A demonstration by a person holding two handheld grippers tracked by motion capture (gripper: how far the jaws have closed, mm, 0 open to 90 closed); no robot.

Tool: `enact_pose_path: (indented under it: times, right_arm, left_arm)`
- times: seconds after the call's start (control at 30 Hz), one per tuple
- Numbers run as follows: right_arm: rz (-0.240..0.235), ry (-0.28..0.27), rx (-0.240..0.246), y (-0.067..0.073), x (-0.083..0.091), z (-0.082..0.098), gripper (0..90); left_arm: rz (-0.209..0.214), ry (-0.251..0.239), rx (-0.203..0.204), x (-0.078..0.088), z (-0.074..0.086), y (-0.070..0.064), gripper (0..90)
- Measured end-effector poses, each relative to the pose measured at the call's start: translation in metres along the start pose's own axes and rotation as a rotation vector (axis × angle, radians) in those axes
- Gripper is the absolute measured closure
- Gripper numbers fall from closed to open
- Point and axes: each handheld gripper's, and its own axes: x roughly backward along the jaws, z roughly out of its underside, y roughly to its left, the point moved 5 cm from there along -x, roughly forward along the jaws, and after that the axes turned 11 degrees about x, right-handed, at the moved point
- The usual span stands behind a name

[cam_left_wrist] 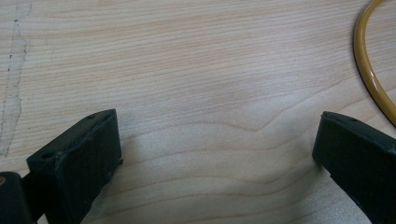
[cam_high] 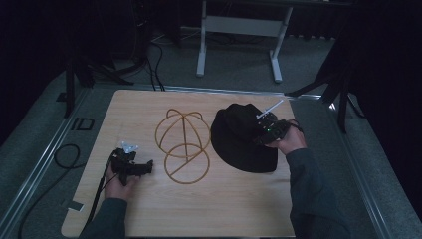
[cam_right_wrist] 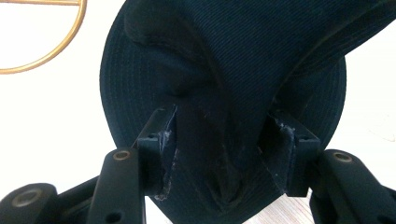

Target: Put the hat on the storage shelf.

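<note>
right gripper view looks along the right gripper (cam_right_wrist: pixel 223 154), whose two black jaws are closed partway on a bunched fold of a dark hat (cam_right_wrist: pixel 224 60), pinching the cloth between them. the fabric is gathered and creased at the pinch, and the brim spreads out behind it over the pale table (cam_right_wrist: pixel 60 121). in the high view the same right gripper (cam_high: pixel 263 130) sits on the right side of the hat (cam_high: pixel 239 142), which lies on the table just to the right of a gold wire hat stand (cam_high: pixel 183 144), seemingly touching its edge, though the dim light makes that hard to confirm.

the left gripper (cam_left_wrist: pixel 217 154) has its jaws spread wide with nothing between them, resting low over bare wood (cam_left_wrist: pixel 187 70); a curve of the stand's wire (cam_left_wrist: pixel 369 70) crosses the upper right of its view. in the high view the left gripper (cam_high: pixel 133 167) lies just left of the stand's base ring.

the step in hand looks like the grasp on the hat, before lifting it. the next move would call for raising the hat clear of the table, carrying it left, and lowering its crown over the wire dome, perhaps with the left gripper steadying the base.

count: one hat, one wire stand, two grippers, one table.
</note>
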Motion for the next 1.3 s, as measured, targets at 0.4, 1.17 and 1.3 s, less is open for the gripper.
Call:
enact_pose_path:
  times: [0.4, 1.17, 1.3]
  right_arm:
    - [-0.020, 0.031, -0.048, -0.013, -0.014, -0.002, 51.6]
    - [-0.044, 0.064, -0.080, -0.018, -0.028, -0.008, 83.1]
    - [-0.039, 0.052, -0.080, -0.018, -0.026, -0.007, 85.6]
  left_arm:
    - [0.003, 0.000, -0.006, 0.000, 0.000, 0.000, 1.3]
    - [0.004, 0.001, -0.008, 0.000, 0.000, -0.001, 1.3]
    - [0.004, 0.001, -0.007, 0.000, 0.000, -0.001, 1.3]
